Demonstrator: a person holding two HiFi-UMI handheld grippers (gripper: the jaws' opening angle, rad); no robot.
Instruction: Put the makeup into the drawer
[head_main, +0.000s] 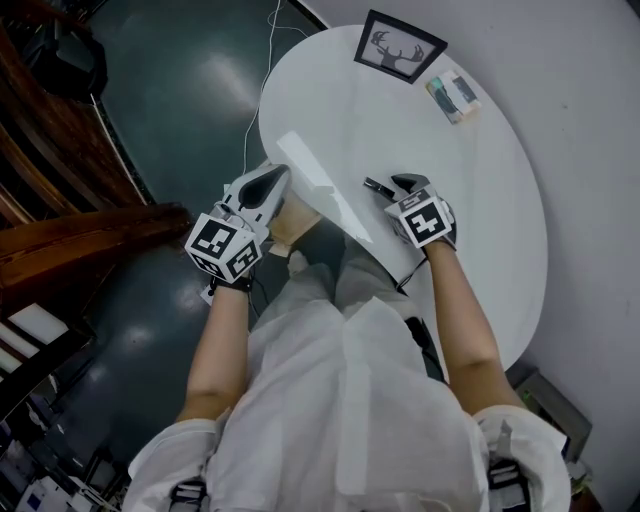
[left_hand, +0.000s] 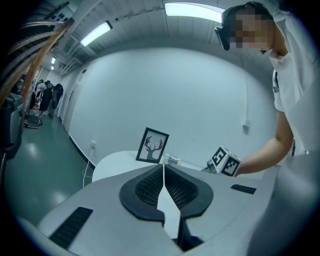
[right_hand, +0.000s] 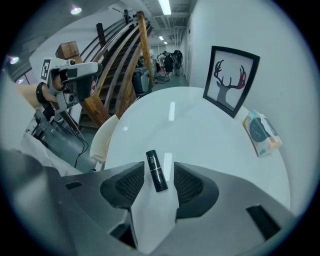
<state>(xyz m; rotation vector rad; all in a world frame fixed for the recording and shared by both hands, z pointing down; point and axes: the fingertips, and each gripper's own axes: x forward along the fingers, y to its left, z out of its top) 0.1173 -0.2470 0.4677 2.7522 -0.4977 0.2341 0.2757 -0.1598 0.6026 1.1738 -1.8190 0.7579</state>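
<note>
A black lipstick tube (head_main: 378, 187) lies flat on the round white table (head_main: 470, 150), near its front edge. My right gripper (head_main: 395, 188) tilts down over it. In the right gripper view the lipstick (right_hand: 156, 171) lies between the open jaws of that gripper (right_hand: 159, 168), closer to the left pad, and neither pad presses on it. My left gripper (head_main: 278, 178) hovers at the table's left edge, pointing almost level across the top. Its jaws (left_hand: 163, 168) are shut tip to tip with nothing between them.
A framed deer picture (head_main: 399, 47) leans against the wall at the back of the table, with a small packet (head_main: 453, 96) beside it. A pale chair (right_hand: 102, 141) stands by the table's left side. Wooden stair rails (head_main: 70, 225) rise on the left, over a dark floor.
</note>
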